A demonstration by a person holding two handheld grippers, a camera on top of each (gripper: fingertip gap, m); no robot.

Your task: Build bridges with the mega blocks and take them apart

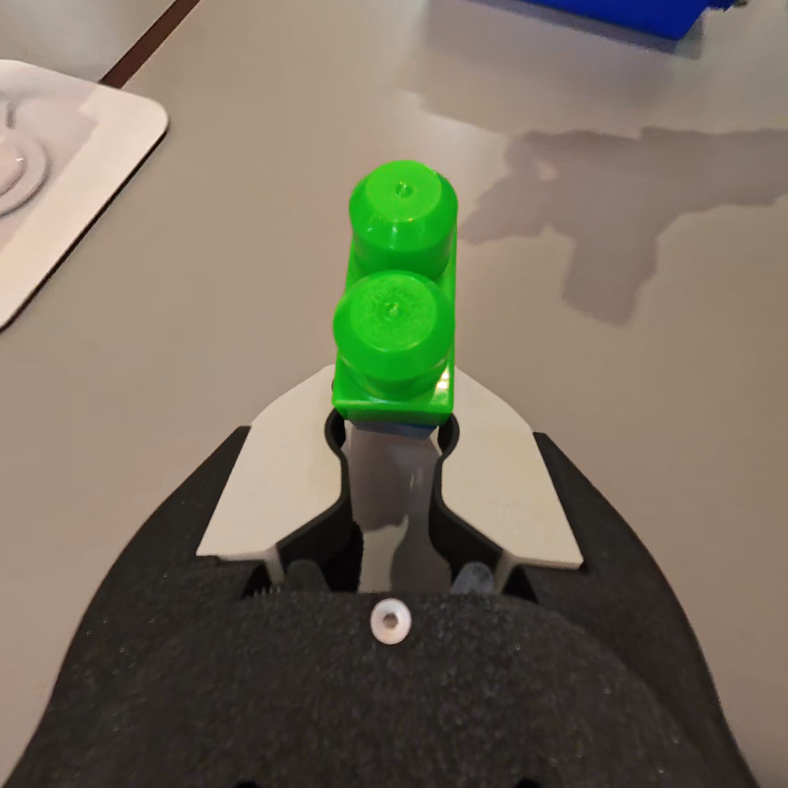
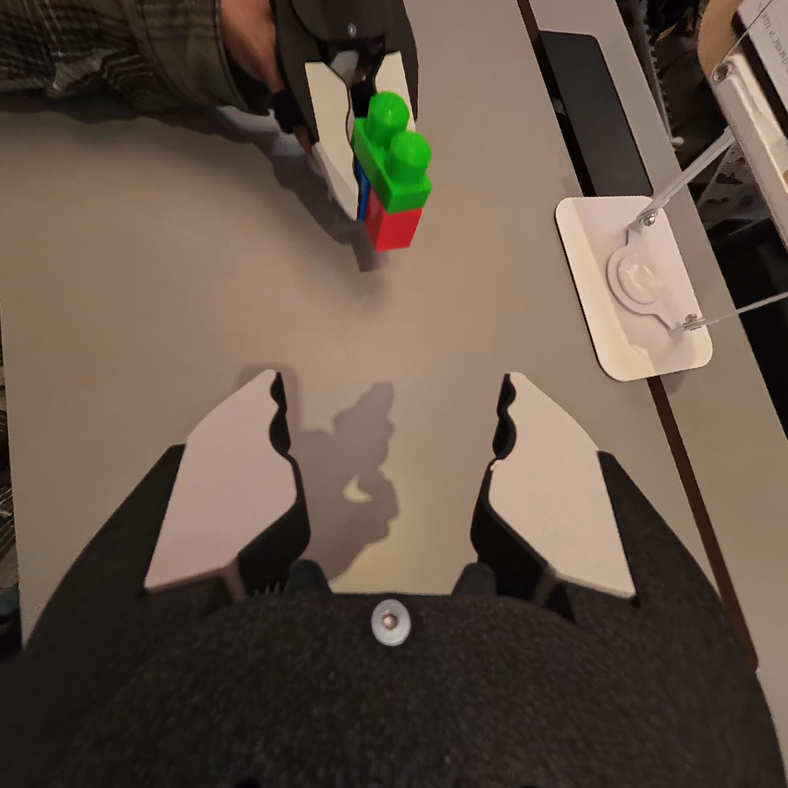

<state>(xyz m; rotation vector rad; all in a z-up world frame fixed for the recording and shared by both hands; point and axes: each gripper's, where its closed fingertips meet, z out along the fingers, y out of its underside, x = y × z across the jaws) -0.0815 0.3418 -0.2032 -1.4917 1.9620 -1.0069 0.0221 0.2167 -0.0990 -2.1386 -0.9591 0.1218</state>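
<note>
My left gripper [image 1: 394, 383] is shut on a small stack of blocks. In the left wrist view I see the green two-stud block [image 1: 396, 294] on top, with a sliver of a blue block [image 1: 394, 430] under it. The right wrist view shows the same stack held above the table: the green block [image 2: 390, 164], a blue block [image 2: 362, 192] and a red block [image 2: 394, 228] below, with the left gripper [image 2: 375, 140] clamped on its sides. My right gripper [image 2: 392, 379] is open and empty, nearer the camera and well apart from the stack.
The grey table [image 2: 170, 277] lies under both grippers. A white plate with a clear suction mount [image 2: 631, 281] sits at the table's right edge; it also shows in the left wrist view [image 1: 64, 170]. A blue object [image 1: 597, 17] lies at the far top. A sleeved arm [image 2: 106, 51] reaches in.
</note>
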